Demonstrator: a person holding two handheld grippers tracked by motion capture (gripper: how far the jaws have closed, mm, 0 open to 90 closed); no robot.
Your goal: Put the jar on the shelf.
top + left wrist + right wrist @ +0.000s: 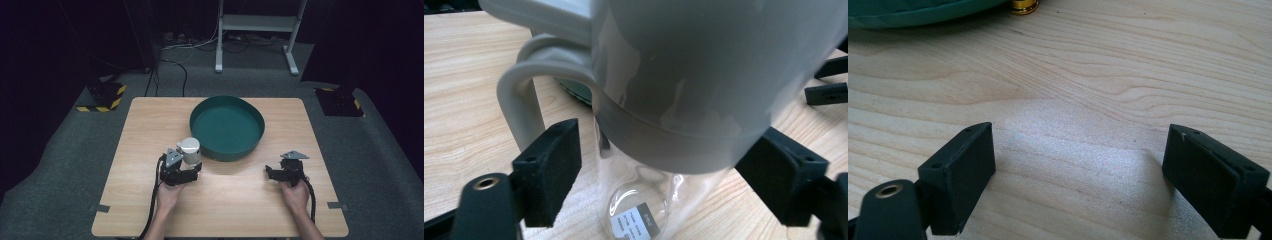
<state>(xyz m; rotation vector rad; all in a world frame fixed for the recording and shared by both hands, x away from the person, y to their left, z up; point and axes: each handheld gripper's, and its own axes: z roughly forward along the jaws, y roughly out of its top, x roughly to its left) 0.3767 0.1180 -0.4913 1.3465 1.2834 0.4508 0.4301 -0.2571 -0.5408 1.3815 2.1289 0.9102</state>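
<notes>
From above, the left gripper (186, 172) sits right behind the grey-lidded jug (189, 150), which stands upright just beside the green basin (227, 127); the right gripper (272, 173) waits well apart. Left gripper view: jaws spread either side of the jug's glass (644, 200), apparently untouched. Right gripper view: jaws released over bare table (1088, 100).
</notes>
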